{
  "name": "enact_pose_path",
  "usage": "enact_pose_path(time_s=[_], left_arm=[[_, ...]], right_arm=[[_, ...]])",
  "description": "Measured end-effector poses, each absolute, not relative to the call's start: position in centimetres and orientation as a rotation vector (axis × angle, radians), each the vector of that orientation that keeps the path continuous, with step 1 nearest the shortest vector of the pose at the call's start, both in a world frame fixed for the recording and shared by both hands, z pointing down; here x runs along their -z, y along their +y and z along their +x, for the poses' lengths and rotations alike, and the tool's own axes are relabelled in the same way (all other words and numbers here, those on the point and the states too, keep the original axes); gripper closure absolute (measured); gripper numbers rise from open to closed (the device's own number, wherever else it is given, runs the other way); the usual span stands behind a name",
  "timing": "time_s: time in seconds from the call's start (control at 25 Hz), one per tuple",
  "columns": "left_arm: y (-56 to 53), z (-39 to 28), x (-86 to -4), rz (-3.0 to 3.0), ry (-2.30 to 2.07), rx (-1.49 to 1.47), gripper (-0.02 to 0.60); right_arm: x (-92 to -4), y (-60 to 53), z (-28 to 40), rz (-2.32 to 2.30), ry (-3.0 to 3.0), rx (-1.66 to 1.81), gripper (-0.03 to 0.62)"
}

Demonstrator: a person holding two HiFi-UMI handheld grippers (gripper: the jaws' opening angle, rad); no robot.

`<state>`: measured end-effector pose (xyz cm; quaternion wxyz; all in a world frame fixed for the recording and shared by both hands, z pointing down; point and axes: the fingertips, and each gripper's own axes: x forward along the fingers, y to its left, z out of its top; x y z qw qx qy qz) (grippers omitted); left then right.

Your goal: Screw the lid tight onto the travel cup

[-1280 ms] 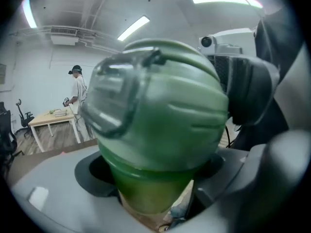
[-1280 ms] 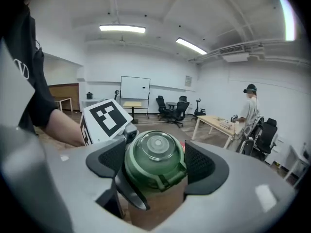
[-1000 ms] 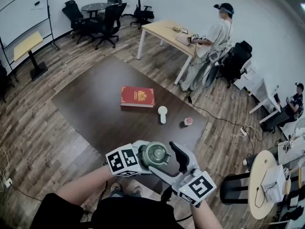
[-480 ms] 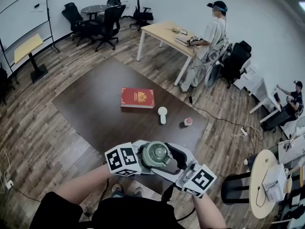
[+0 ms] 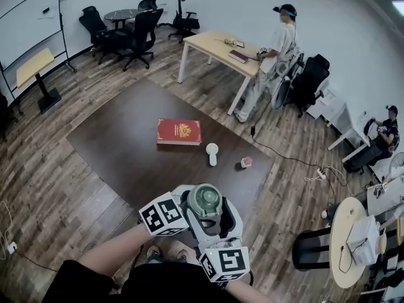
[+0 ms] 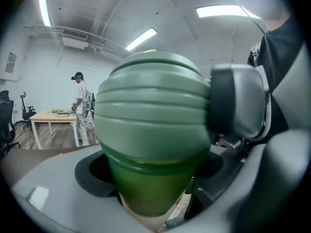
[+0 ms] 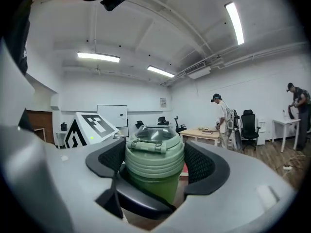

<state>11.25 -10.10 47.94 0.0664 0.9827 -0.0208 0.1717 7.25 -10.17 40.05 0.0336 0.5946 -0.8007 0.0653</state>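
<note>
A green travel cup (image 6: 148, 188) stands upright in front of me, and my left gripper (image 5: 189, 208) is shut on its translucent body from the left. The ribbed pale-green lid (image 5: 205, 201) sits on top of the cup. My right gripper (image 5: 208, 216) comes in from the near side and is shut on the lid (image 7: 154, 154), one black pad against each side. In the left gripper view the lid (image 6: 153, 110) fills the middle, with a right gripper finger (image 6: 238, 106) against its right side. The left gripper's marker cube (image 7: 92, 125) shows behind the cup in the right gripper view.
Beyond the cup, a dark brown table top (image 5: 126, 137) carries a red book (image 5: 179, 132), a small white object (image 5: 212, 151) and a small pink object (image 5: 246, 161). A person (image 5: 278, 36) stands at a wooden desk (image 5: 214, 43) further back. Office chairs stand at the far left.
My right gripper has swung around the cup, from its right side to the near side, staying closed on the lid. The left gripper and cup have stayed in place.
</note>
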Motion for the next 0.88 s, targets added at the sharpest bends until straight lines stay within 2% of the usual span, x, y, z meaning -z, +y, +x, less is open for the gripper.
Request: enact_pose_path(time_s=[0.32, 0.6, 0.76, 0.88], left_arm=[[-9.6, 10.6, -47.8, 2.974, 0.028, -0.472, 0.166], [-7.8, 10.5, -48.2, 3.009, 0.164, -0.490, 0.166], [-8.3, 10.4, -47.9, 3.005, 0.140, -0.463, 0.166], [-9.6, 10.1, -47.7, 2.997, 0.068, -0.435, 0.166]], right_arm=[[-39.4, -8.9, 7.1, 1.159, -2.832, -0.086, 0.198], [-41.2, -8.2, 7.3, 0.590, -2.881, -0.055, 0.197], [-40.7, -8.6, 6.9, 0.584, -2.946, -0.079, 0.208], [-40.3, -9.7, 6.5, 0.851, -2.960, -0.105, 0.212]])
